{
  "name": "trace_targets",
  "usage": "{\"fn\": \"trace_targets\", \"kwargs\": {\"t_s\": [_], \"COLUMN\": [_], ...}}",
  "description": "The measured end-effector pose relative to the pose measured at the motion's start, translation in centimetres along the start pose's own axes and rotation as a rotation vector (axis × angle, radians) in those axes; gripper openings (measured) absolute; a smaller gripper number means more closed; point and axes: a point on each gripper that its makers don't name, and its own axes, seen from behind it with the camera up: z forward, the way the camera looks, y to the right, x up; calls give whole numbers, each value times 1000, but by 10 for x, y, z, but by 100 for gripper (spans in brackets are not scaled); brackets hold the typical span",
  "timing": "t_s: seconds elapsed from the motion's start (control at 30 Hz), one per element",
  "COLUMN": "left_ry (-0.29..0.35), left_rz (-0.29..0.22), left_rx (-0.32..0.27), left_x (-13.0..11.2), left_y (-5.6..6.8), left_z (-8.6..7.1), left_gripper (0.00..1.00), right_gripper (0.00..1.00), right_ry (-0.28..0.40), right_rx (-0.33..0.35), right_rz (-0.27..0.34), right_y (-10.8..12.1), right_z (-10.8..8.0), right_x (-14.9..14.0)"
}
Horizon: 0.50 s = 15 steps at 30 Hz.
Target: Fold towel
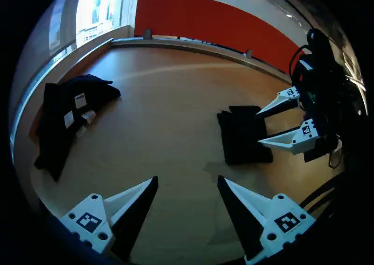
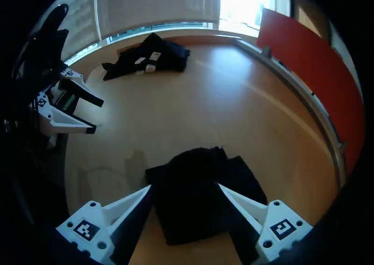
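1. The folded towel [image 2: 201,190] lies flat on the wooden table [image 2: 210,111], directly ahead of the right gripper [image 2: 184,186]. In the right gripper view it spans the gap between the two fingers and runs under both tips.
2. The right gripper's jaws stand wide apart and grip nothing. Whether the tips touch the cloth cannot be told.
3. In the left gripper view the towel [image 1: 243,134] sits to the right on the table [image 1: 177,87], and the right gripper [image 1: 260,128] reaches over its far edge.
4. The left gripper [image 1: 187,178] is well apart from the towel, over bare wood, with its jaws spread wide and empty. In the right gripper view it [image 2: 98,117] shows at the left.
5. The towel is dark, nearly black, a compact rectangle with an upper layer bunched slightly at one end.
6. A pile of dark cloths [image 1: 65,115] lies loose near the window side of the table, also seen in the right gripper view [image 2: 149,54].
7. White tags [image 1: 80,100] show on the pile, but their writing is too small to read.
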Motion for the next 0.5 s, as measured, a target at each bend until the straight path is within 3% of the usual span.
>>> {"fn": "trace_targets", "kwargs": {"t_s": [0.5], "left_ry": [5], "left_rz": [-3], "left_rx": [-6], "left_x": [2], "left_y": [1], "left_z": [0], "left_gripper": [94], "right_gripper": [94], "right_ry": [28], "right_rx": [-13], "right_rz": [-20], "right_y": [4], "right_z": [-4], "right_x": [10]}}
